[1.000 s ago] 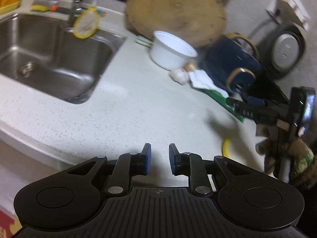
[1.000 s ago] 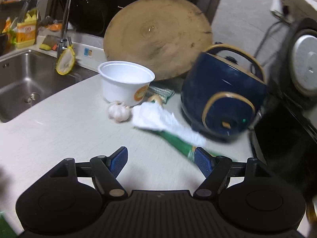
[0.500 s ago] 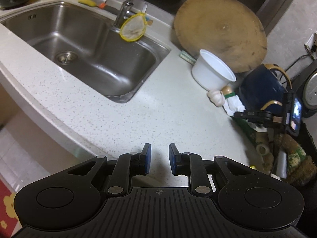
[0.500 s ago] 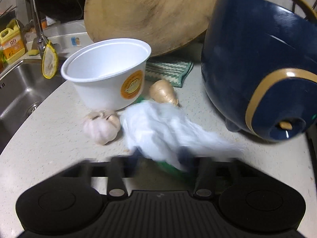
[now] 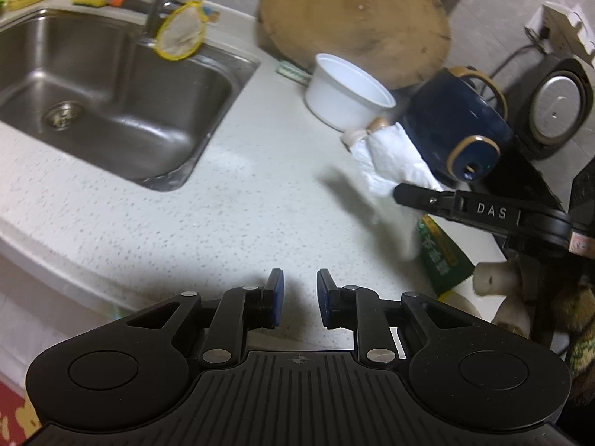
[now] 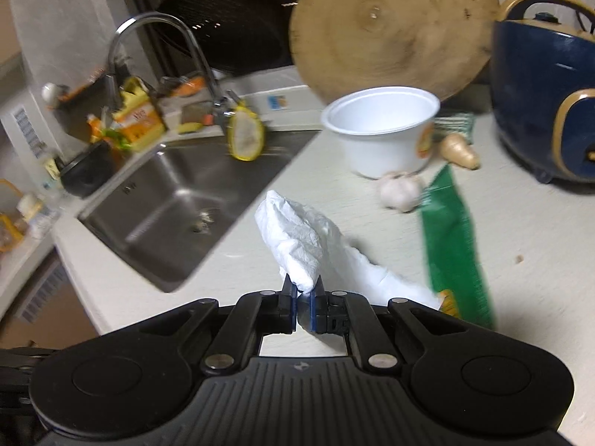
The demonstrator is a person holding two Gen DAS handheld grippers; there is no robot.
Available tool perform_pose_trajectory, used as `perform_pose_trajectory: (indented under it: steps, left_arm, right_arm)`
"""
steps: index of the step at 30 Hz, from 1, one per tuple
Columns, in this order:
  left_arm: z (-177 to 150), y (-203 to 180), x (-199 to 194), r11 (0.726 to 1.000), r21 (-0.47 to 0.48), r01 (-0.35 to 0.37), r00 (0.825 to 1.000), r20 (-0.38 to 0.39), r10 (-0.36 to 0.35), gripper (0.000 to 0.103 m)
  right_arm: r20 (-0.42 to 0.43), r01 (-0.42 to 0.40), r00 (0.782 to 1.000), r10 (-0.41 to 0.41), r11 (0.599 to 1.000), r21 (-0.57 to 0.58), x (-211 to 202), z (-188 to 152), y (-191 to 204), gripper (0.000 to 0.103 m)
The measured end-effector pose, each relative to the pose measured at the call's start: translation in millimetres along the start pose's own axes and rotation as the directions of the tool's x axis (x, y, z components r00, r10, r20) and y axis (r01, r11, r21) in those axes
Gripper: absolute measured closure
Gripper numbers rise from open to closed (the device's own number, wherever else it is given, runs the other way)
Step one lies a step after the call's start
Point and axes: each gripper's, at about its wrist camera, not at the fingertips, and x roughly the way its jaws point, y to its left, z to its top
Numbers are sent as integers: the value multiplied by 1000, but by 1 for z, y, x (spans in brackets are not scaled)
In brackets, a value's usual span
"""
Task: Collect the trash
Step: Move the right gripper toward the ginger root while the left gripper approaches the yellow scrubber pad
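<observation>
A crumpled white tissue (image 6: 297,238) hangs between the blue pads of my right gripper (image 6: 303,290), whose jaws are closing tight on its lower end. It is lifted off the speckled counter (image 6: 528,260). In the left wrist view the same tissue (image 5: 386,160) trails from the right gripper (image 5: 399,189) at the right. A green wrapper (image 6: 452,245) lies flat on the counter just right of the tissue. My left gripper (image 5: 299,286) hovers over the counter's front edge, pads a narrow gap apart with nothing between them.
A white paper cup (image 6: 383,137), a garlic bulb (image 6: 399,187) and a piece of ginger (image 6: 459,150) sit behind the wrapper. A dark blue pot (image 6: 535,119) stands at right, a round wooden board (image 5: 353,18) behind. The steel sink (image 5: 178,111) lies to the left.
My right gripper went from wide open to shut on the tissue and has drawn it up and back off the green wrapper. The left gripper's pads kept their gap.
</observation>
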Motion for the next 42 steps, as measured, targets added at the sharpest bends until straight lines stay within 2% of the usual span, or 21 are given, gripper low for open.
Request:
perform_pose_trajectory:
  steps: [1, 3, 5, 10, 14, 17, 20, 24, 27, 29, 32, 35, 39, 42]
  left_arm:
    - [1, 0, 0, 1000, 3, 6, 1000, -3, -6, 81]
    - [3, 2, 1, 1000, 6, 17, 1000, -10, -17, 81]
    - [5, 2, 3, 1000, 9, 25, 1000, -17, -25, 81]
    - [7, -5, 10, 997, 43, 68, 997, -44, -66, 81]
    - [6, -23, 20, 986, 107, 130, 989, -90, -121, 81]
    - [3, -39, 31, 973, 147, 177, 978, -134, -158, 81]
    - [-1, -58, 43, 957, 179, 230, 963, -183, -197, 81]
    - [-8, -82, 58, 931, 212, 297, 938, -249, -243, 81]
    - [-14, -95, 67, 922, 238, 304, 933, -272, -237, 81]
    - [-17, -99, 72, 922, 239, 305, 930, -284, -234, 81]
    - [-20, -101, 77, 924, 234, 303, 927, -297, -229, 80]
    - [-18, -94, 73, 941, 224, 252, 947, -257, -193, 78]
    - [-7, -64, 60, 973, 142, 182, 971, -184, -155, 78]
    - [0, -40, 48, 988, 73, 136, 983, -133, -125, 78]
  right_arm:
    - [2, 10, 1000, -10, 1000, 5, -3, -3, 3, 90]
    - [7, 43, 999, -43, 999, 15, -12, -10, 4, 63]
    - [35, 88, 996, -88, 996, 8, -25, -17, 5, 52]
    - [79, 227, 971, -227, 974, 19, -61, -37, -9, 50]
    - [73, 377, 921, -382, 923, 78, -82, -63, -34, 49]
    - [41, 428, 897, -440, 889, 164, -95, -82, -55, 49]
    - [30, 441, 888, -458, 870, 218, -104, -97, -65, 50]
    - [19, 419, 899, -438, 871, 257, -110, -111, -71, 56]
    - [5, 422, 899, -439, 867, 267, -108, -117, -71, 61]
    - [-9, 397, 911, -412, 872, 287, -104, -122, -69, 62]
    - [-22, 316, 945, -326, 896, 311, -98, -124, -64, 64]
    - [-27, 286, 957, -290, 916, 281, -89, -120, -52, 64]
    - [-47, 211, 977, -206, 952, 223, -73, -110, -36, 64]
    - [-49, 172, 985, -167, 976, 131, -59, -99, -17, 64]
